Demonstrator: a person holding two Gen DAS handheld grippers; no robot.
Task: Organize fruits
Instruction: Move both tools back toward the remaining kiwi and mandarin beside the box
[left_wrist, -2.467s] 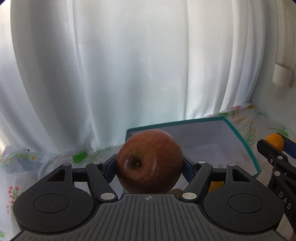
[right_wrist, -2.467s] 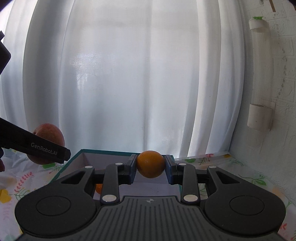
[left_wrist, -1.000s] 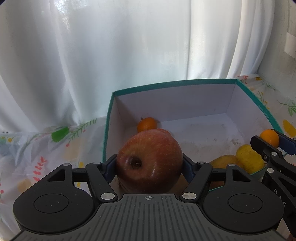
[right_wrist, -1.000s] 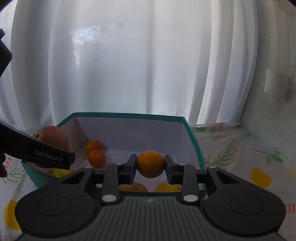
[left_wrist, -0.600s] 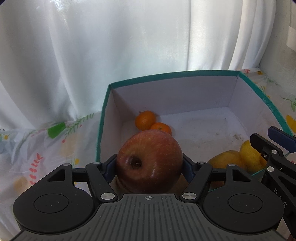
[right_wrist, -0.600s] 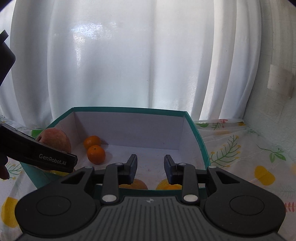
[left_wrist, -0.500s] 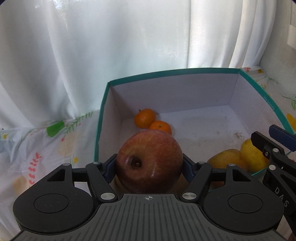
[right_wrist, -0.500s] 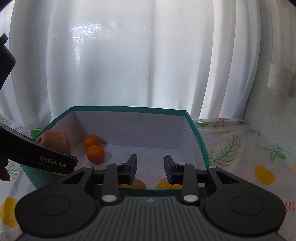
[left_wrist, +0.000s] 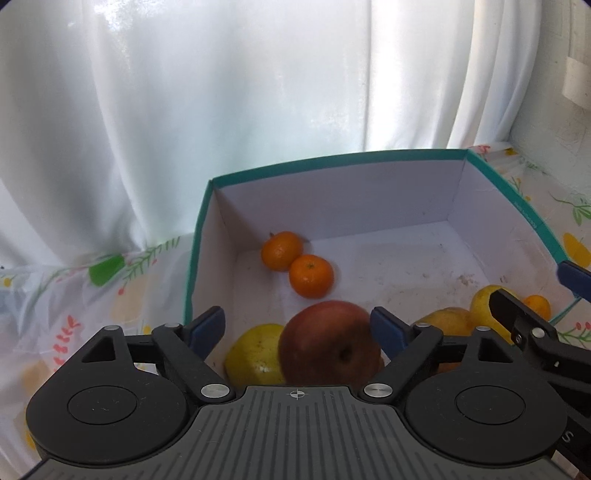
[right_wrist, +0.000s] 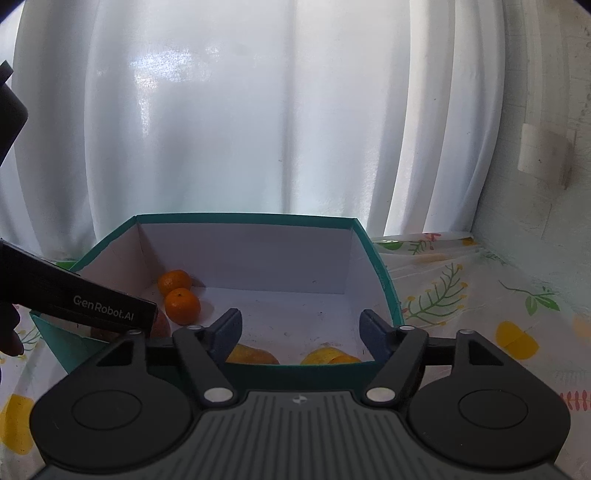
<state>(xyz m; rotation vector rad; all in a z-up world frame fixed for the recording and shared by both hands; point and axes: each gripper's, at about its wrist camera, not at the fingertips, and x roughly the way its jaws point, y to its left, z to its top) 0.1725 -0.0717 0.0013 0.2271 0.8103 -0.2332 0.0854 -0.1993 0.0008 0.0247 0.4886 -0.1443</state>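
Observation:
A teal-rimmed white box (left_wrist: 332, 162) stands on the flowered cloth; it also shows in the right wrist view (right_wrist: 243, 218). My left gripper (left_wrist: 297, 326) is open over its near left corner. The red apple (left_wrist: 328, 343) sits loose below the jaws, blurred, beside a yellow pear (left_wrist: 255, 354). Two mandarins (left_wrist: 310, 275) lie near the far left corner, also in the right wrist view (right_wrist: 181, 305). My right gripper (right_wrist: 300, 330) is open and empty over the box's near wall. Yellow fruit (right_wrist: 251, 354) and an orange (right_wrist: 345, 359) lie under it.
White curtains hang behind the box. A white wall (right_wrist: 535, 206) closes the right side. The flowered tablecloth (right_wrist: 480, 295) spreads right of the box and left of it (left_wrist: 92, 295). More yellow pears (left_wrist: 484, 306) lie at the box's near right.
My left gripper opened and the apple dropped from the jaws into the box. My right gripper, which let go of the orange earlier, opened wider. Both stayed over the box.

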